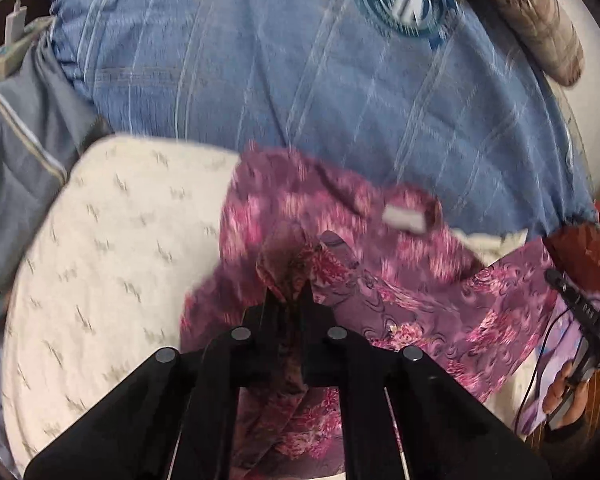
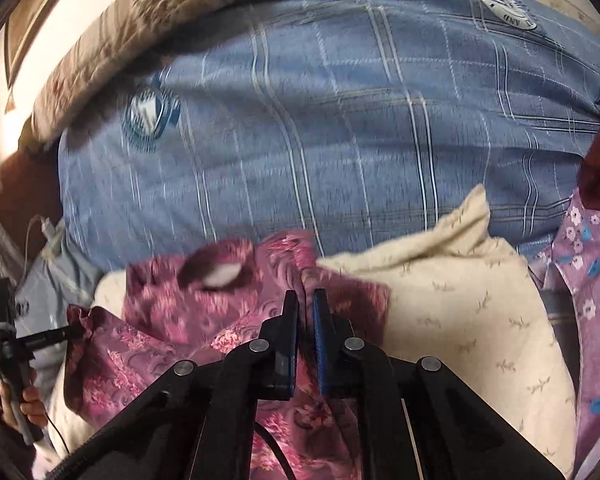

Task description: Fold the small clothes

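the left tongs (image 1: pixel 290 294) pinch a bunched fold of a pink floral garment (image 1: pixel 380 248), their jaws closed on the cloth. the right tongs (image 2: pixel 306 300) clamp another edge of the same garment (image 2: pixel 172 312), jaws nearly together with fabric caught between them. the garment hangs stretched between the two tongs over a cream patterned cushion (image 2: pixel 460 300), its long axis running from one to the other, a white label (image 1: pixel 406 218) showing just beyond the left tongs. a blue checked bedcover (image 1: pixel 300 80) lies farther ahead of both.
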